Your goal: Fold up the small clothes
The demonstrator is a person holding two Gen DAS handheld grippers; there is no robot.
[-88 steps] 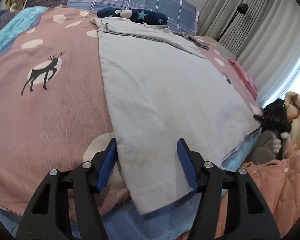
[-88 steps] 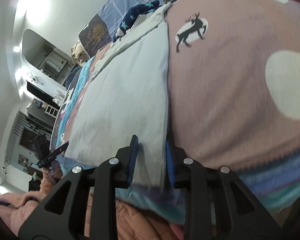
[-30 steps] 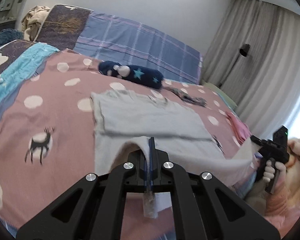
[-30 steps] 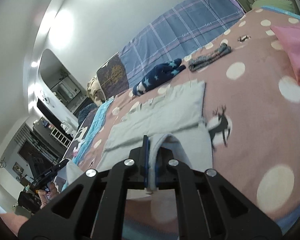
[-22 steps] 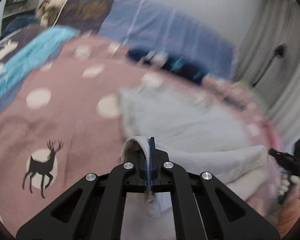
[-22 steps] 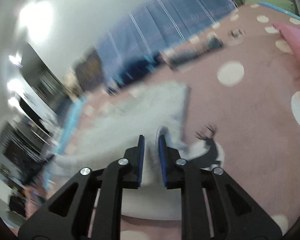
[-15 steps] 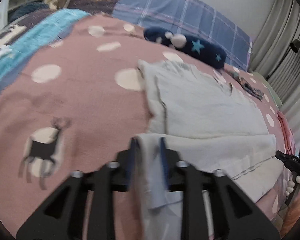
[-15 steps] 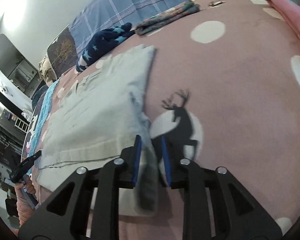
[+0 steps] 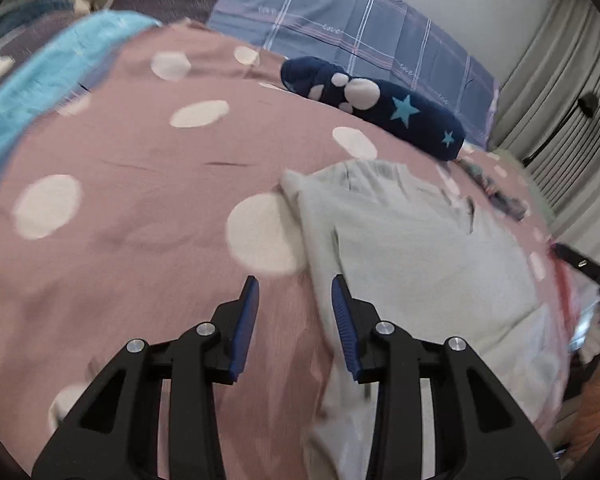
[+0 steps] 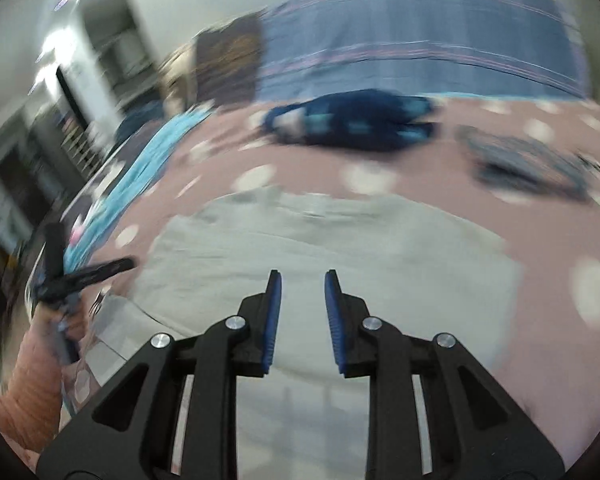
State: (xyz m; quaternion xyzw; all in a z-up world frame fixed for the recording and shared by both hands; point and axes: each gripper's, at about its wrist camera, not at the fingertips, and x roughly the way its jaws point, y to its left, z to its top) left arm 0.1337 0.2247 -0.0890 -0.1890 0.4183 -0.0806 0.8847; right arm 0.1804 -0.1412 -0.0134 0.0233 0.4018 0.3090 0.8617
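Observation:
A light grey garment [image 9: 420, 256] lies folded over on the pink dotted bedspread [image 9: 140, 200]. My left gripper [image 9: 294, 300] is open just above the garment's left edge, with bare bedspread showing between its blue pads and nothing held. In the blurred right wrist view the same grey garment [image 10: 320, 240] spreads under my right gripper [image 10: 302, 294], which is open and empty above its middle. The other gripper shows at the edge of each view: the right gripper's black tip [image 9: 580, 260] at far right, the left one [image 10: 76, 276] at far left.
A navy star-patterned item [image 9: 380, 112] lies near the blue plaid pillow [image 9: 360, 40] at the head of the bed. A dark striped cloth [image 10: 532, 168] sits right of it. A turquoise blanket [image 9: 40, 80] lies to the left. Grey curtains [image 9: 572, 100] hang at the right. A peach padded sleeve [image 10: 32, 384] shows at lower left.
Both grippers were shut on the garment's hem, carried it up over the garment, then opened and let it drop. The left has since shifted left, the right swung left over the cloth.

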